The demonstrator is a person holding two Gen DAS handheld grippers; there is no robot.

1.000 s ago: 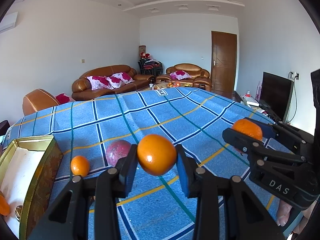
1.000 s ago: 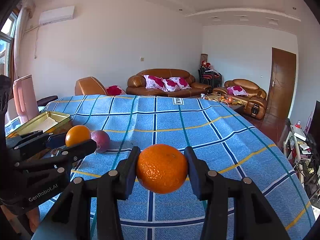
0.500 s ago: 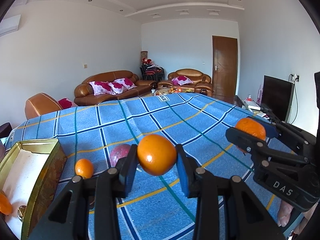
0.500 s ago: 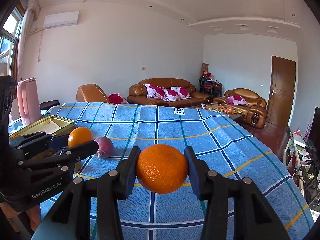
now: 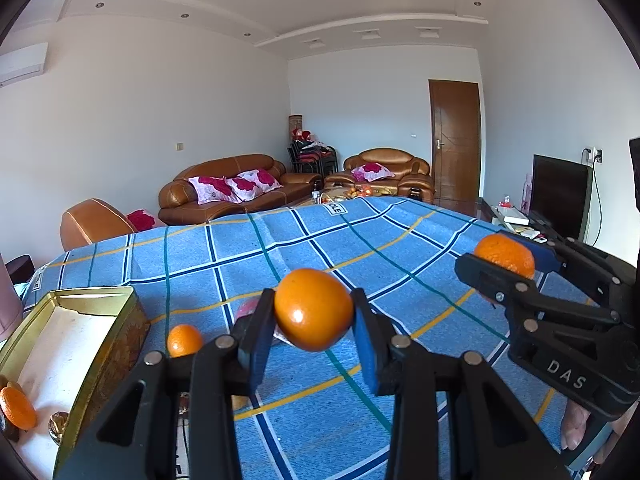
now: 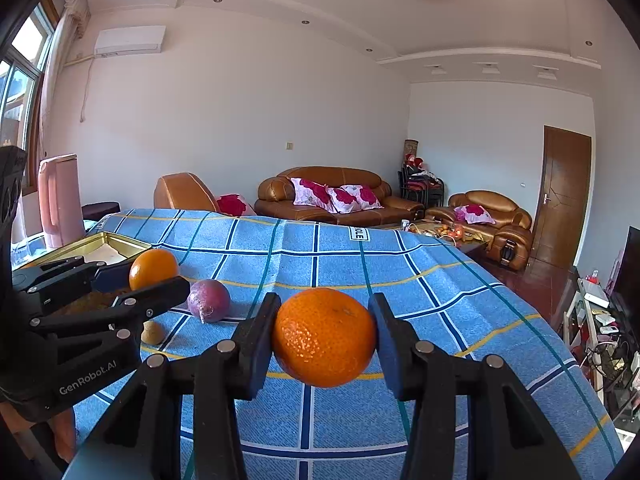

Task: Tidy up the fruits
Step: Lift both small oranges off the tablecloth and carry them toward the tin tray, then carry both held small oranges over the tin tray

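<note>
White letters reading "DAS" stand on the black body of the right gripper (image 5: 505, 270), seen at the right edge of the left wrist view. White letters reading "GenRobot.AI" stand on the black body of the left gripper (image 6: 154, 282), at the lower left of the right wrist view. A small white tag (image 6: 356, 233) at the far edge of the blue checked cloth (image 6: 420, 292) shows sideways dark letters, "OLE"; any further letters cannot be made out.

Both tools are black plastic: the left gripper (image 5: 313, 334) has silver rivets and blue-faced pads; the right gripper (image 6: 325, 336) looks alike, probably blue-padded too.
</note>
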